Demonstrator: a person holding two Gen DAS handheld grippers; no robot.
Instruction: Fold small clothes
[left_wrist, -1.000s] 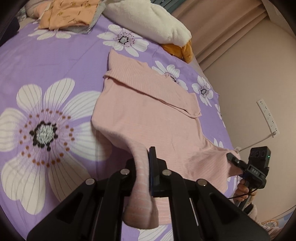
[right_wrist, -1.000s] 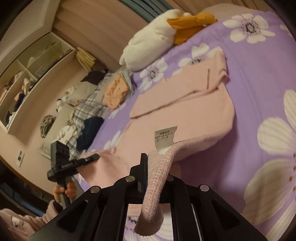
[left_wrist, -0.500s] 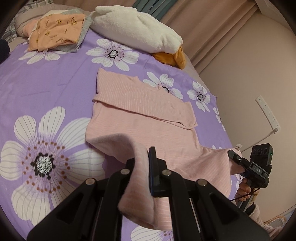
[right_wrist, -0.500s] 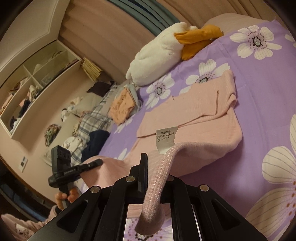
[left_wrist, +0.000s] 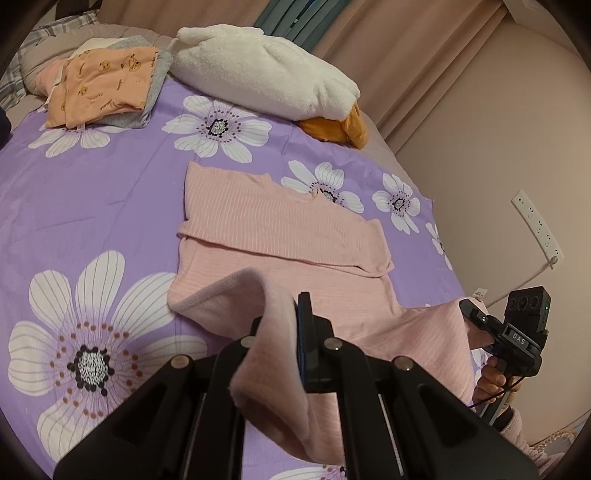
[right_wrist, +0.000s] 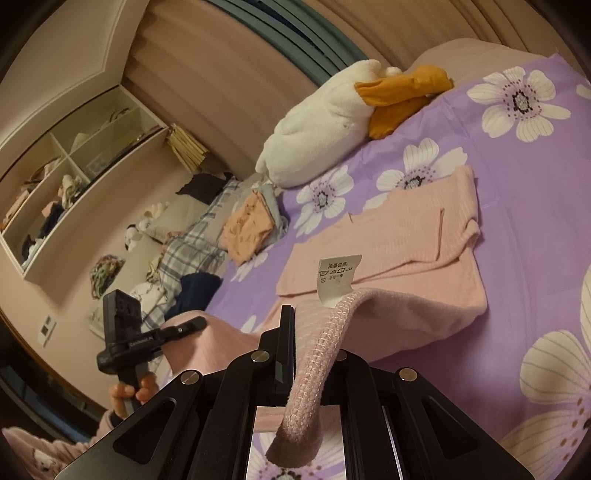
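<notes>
A purple flowered bedspread (left_wrist: 110, 192) is spread beneath a pink sweater (left_wrist: 280, 229), whose far part lies folded flat. One near corner is pinched and lifted by the left gripper (left_wrist: 291, 332), jaws closed on it; the other, beside a care label (right_wrist: 336, 277), is clamped by the right gripper (right_wrist: 306, 332).

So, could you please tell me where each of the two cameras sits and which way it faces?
Left wrist: rides the left claw, looking across the purple bedspread at the pink top; its own fingers clamp the hem, and the right claw shows at right.
Right wrist: rides the right claw, facing the white plush pillow and shelves; the left claw and hand show at left.
Shared: top, pillow, folded orange clothes.
</notes>
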